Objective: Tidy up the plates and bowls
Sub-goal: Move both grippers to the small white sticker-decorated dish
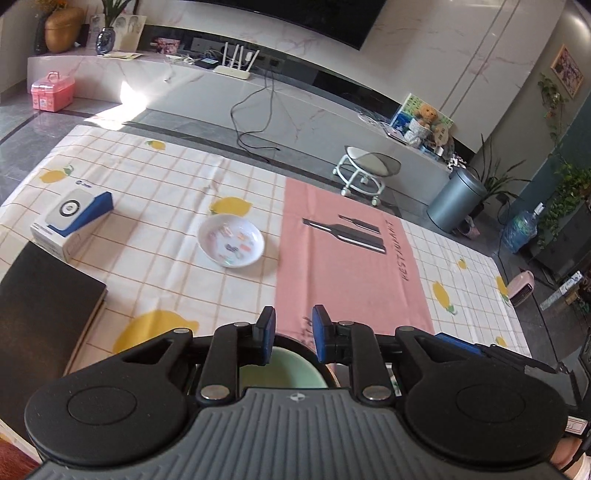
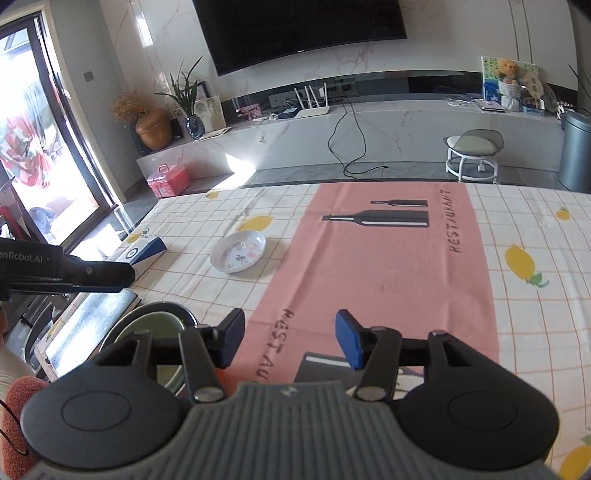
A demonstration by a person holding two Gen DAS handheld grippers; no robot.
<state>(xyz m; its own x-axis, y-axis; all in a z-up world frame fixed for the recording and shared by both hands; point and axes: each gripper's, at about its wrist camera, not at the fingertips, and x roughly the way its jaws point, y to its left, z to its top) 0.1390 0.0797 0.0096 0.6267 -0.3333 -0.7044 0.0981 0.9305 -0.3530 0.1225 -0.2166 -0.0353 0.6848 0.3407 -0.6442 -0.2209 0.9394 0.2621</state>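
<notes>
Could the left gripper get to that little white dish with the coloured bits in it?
Probably yes. The white dish sits by itself on the tablecloth ahead of the left gripper, with only bare cloth between them. Its jaws are open and hold nothing.

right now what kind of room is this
Most likely a home living room: a big wall TV above a marble media ledge with a router, and a table under a lemon-print cloth.
</notes>
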